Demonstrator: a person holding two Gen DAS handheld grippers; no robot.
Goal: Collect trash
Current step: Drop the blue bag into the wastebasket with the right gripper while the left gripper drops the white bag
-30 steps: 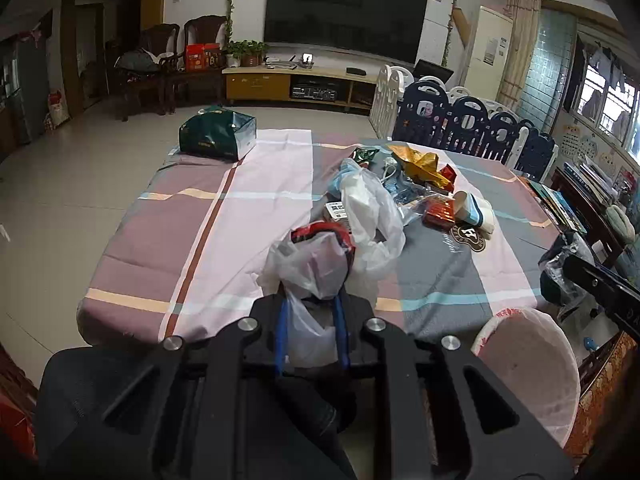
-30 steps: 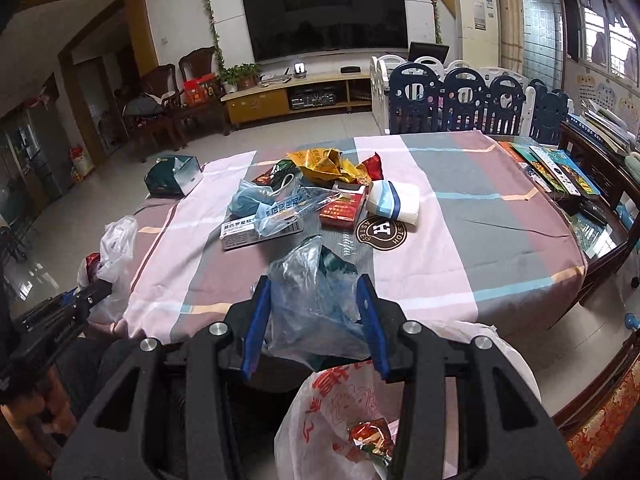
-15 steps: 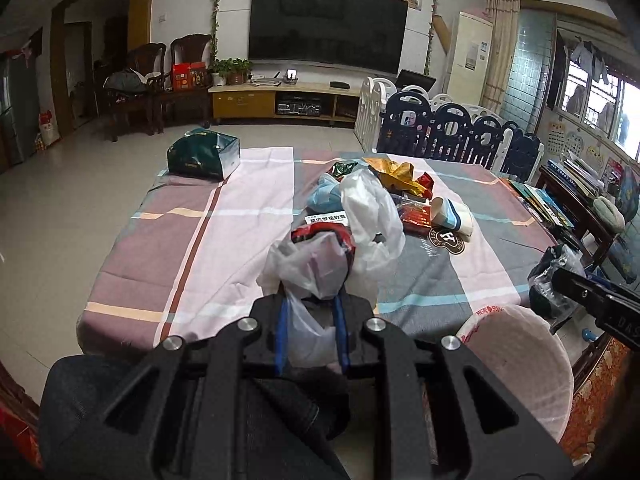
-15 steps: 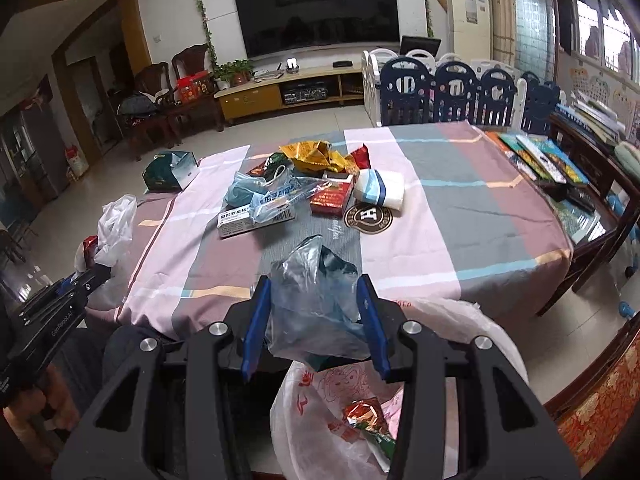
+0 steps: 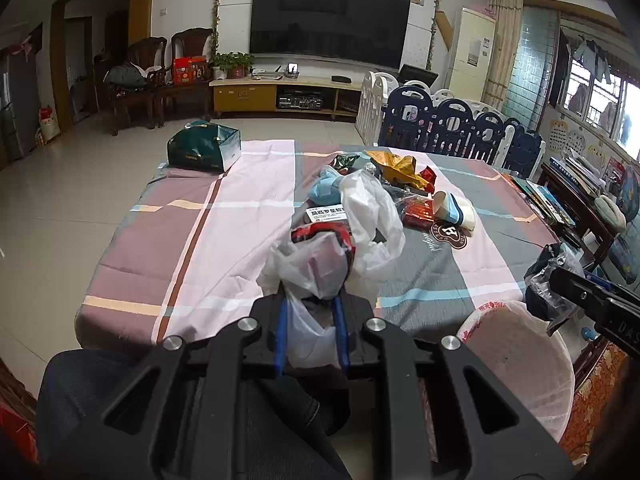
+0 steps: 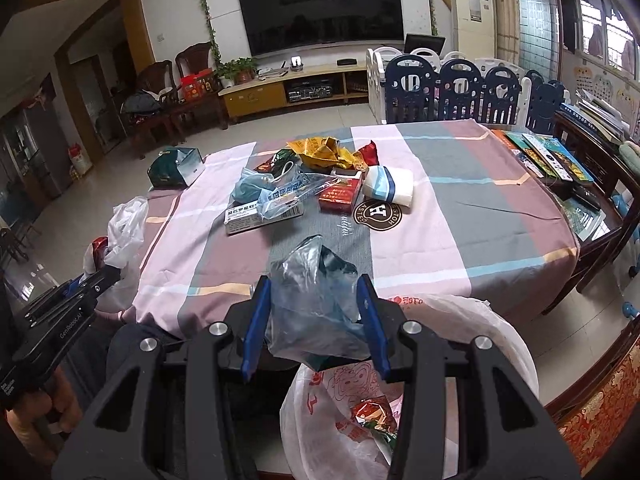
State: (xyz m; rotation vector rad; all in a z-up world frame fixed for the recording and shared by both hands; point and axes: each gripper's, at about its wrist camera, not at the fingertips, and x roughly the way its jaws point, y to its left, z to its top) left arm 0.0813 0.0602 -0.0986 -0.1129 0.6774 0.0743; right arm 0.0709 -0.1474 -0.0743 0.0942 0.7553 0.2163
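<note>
My left gripper (image 5: 310,304) is shut on a white plastic bag (image 5: 320,264) with a red wrapper inside, held in front of the table's near edge; it also shows in the right wrist view (image 6: 122,224). My right gripper (image 6: 316,286) is shut on a crumpled clear bag with dark contents (image 6: 316,296), held above the open white trash bag (image 6: 352,408), which has wrappers inside. The trash bin with its bag also shows in the left wrist view (image 5: 516,356). More trash lies mid-table: a blue bag (image 6: 250,186), a white box (image 6: 260,216), a red box (image 6: 340,196), yellow wrappers (image 6: 320,150).
The table has a striped cloth (image 6: 440,208). A green gift box (image 5: 204,150) sits at its far left corner, a white-and-blue roll (image 6: 390,188) near the trash. Books (image 6: 540,156) lie on a side table at right. Navy playpen fencing (image 6: 460,88) stands behind.
Both grippers have drawn back and risen a little from the table while holding their bags. The trash bag under the right gripper shows more of its inside.
</note>
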